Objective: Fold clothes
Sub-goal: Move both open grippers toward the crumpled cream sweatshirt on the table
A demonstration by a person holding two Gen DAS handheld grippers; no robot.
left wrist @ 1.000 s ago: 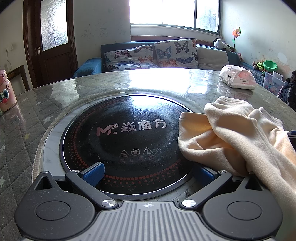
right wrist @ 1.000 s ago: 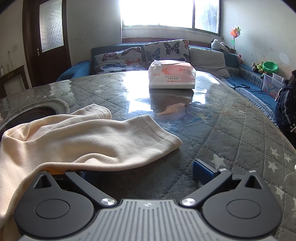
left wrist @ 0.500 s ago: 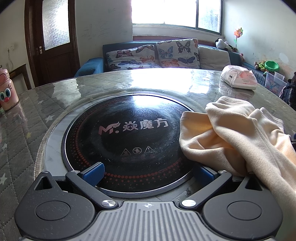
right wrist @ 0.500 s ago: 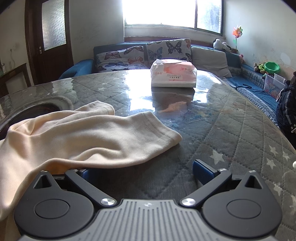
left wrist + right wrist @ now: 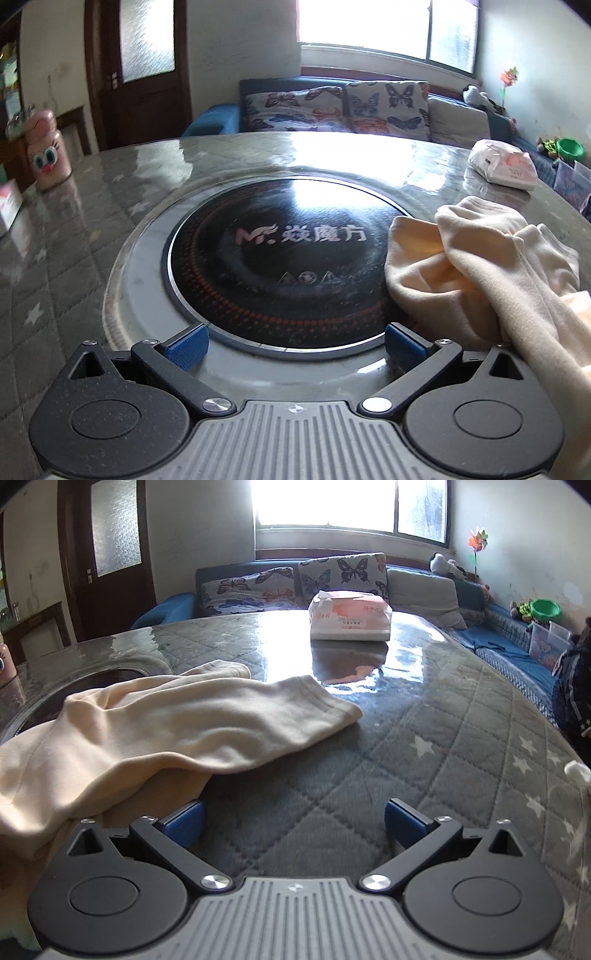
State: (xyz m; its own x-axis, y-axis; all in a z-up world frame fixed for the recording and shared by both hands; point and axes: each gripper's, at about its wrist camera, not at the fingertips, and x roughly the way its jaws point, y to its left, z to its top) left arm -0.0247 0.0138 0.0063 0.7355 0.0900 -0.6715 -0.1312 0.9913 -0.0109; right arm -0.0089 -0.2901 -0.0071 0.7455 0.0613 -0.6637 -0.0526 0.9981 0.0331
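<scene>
Both tools wide and empty, left tool (image 5: 293, 341) beside cream garment (image 5: 177, 727) edge, right tool (image 5: 293, 823) over bare quilted table (image 5: 443, 720).

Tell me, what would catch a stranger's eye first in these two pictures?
Probably the rumpled cream-coloured fleece garment sprawled over the grey quilted, star-patterned tabletop, one edge lapping onto the round black glass cooktop set in the table's middle. Behind it, a pink-and-white pack of tissues gleams under the bright window. In the foreground, the left gripper and right gripper both stand wide open.
</scene>
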